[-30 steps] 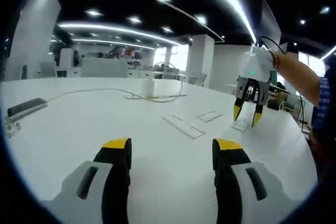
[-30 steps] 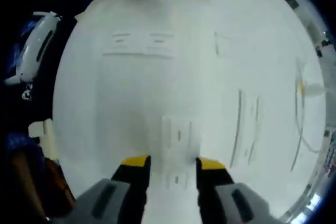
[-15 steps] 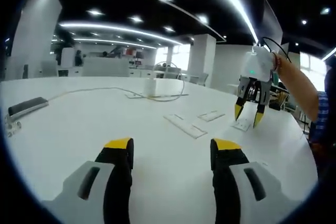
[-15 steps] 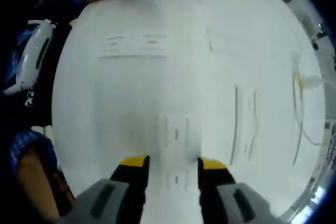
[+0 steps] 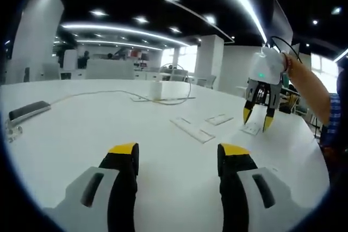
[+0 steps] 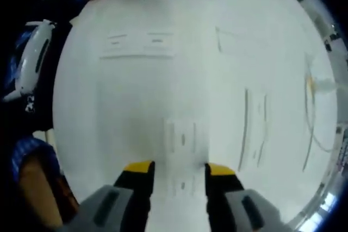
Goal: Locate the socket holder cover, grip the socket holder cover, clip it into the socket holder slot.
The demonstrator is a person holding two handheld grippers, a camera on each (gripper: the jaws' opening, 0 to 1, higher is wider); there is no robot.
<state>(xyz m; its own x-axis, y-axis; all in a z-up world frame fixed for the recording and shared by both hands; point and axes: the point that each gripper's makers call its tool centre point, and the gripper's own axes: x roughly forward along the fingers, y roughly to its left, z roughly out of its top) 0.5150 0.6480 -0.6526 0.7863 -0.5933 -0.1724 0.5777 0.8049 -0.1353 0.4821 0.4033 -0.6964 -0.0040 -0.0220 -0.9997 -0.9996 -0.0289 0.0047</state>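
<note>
In the right gripper view a small white socket holder cover [image 6: 182, 140] lies flat on the white table, just ahead of my right gripper [image 6: 175, 169], whose jaws stand open and empty above it. A long white socket holder strip [image 6: 254, 129] lies to its right. In the left gripper view the same right gripper [image 5: 256, 117] hangs open, pointing down over the cover [image 5: 250, 129], and the strip [image 5: 190, 130] lies mid-table. My left gripper [image 5: 176, 153] is open low over bare table, far from the parts.
Another flat white part [image 6: 138, 45] lies farther up in the right gripper view, and one [image 5: 217, 119] beside the strip in the left view. A white block with cables [image 5: 157, 92] stands at the back, a dark phone [image 5: 27, 110] at the left. A person's arm [image 5: 307, 82] reaches in from the right.
The right gripper view has shifted slightly, so the cover now sits a little nearer the jaws. The left gripper has stayed nearly still.
</note>
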